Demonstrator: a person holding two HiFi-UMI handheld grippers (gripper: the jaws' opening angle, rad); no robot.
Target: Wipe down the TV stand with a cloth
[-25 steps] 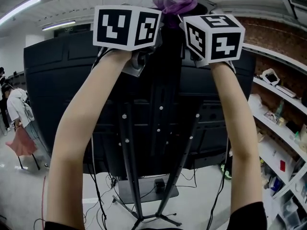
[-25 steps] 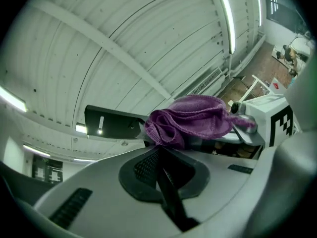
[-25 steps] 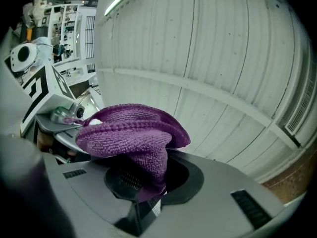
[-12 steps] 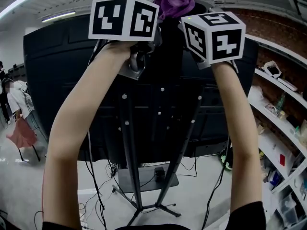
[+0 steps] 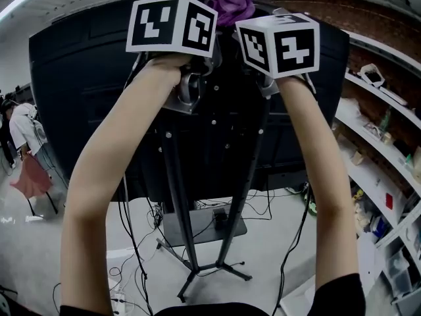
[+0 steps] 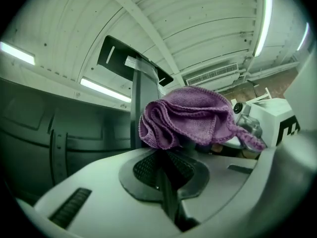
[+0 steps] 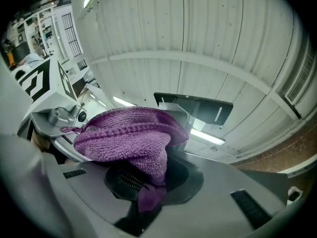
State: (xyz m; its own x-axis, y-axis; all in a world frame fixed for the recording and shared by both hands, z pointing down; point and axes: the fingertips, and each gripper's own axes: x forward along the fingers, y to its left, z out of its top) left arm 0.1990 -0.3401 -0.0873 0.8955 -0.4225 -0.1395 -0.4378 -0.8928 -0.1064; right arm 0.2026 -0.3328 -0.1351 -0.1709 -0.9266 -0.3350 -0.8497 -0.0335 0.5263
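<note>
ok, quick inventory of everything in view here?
cloth: 1, purple, bunched at the top of the stand, pinched by both grippers
TV: 1, black, back panel facing the head view
TV stand: 1, black, poles running from the TV down to a base on the floor
cables: several, black, on the floor around the base
shelves: several, white, along the right wall, holding small items
bystander: 1, light top, far left
ceiling lights: several, white strips, overhead
forearms: 2, raised
left gripper: shut on the cloth
right gripper: shut on the cloth
</note>
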